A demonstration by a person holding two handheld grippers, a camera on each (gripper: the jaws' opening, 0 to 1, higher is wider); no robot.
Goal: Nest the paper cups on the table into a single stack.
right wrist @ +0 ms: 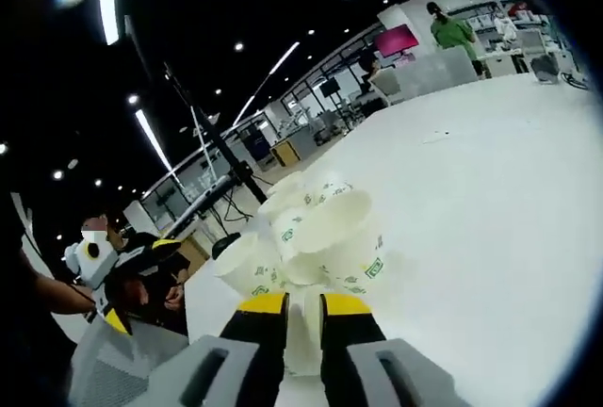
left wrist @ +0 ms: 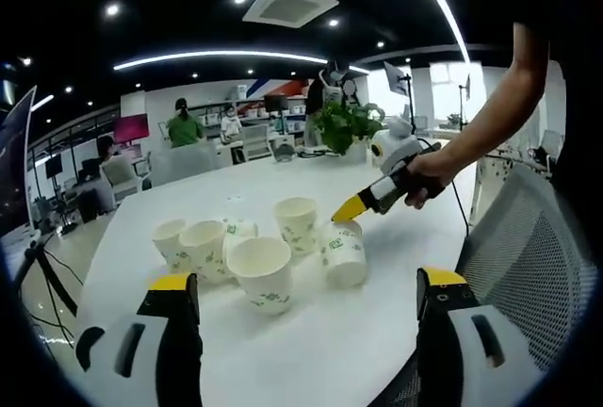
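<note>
Several white paper cups with green print stand loosely grouped on the white table [left wrist: 311, 350]: one large cup [left wrist: 262, 273] nearest me, two at the left [left wrist: 203, 249], one behind [left wrist: 297, 223]. My left gripper [left wrist: 308, 286] hangs open over the table's near edge, short of the cups, with nothing between its jaws. My right gripper [left wrist: 350, 207] comes in from the right, held by a hand, its yellow tips on the rim of a tilted cup [left wrist: 344, 256]. In the right gripper view, the right gripper [right wrist: 303, 305] is shut on that cup's wall [right wrist: 303, 336], and the other cups [right wrist: 320, 223] cluster just beyond.
A potted plant [left wrist: 347, 126] stands at the table's far side. A grey mesh chair [left wrist: 523, 256] is at the right edge and a tripod [left wrist: 38, 266] is at the left. People sit and stand in the office behind. The left gripper [right wrist: 132, 280] appears at left.
</note>
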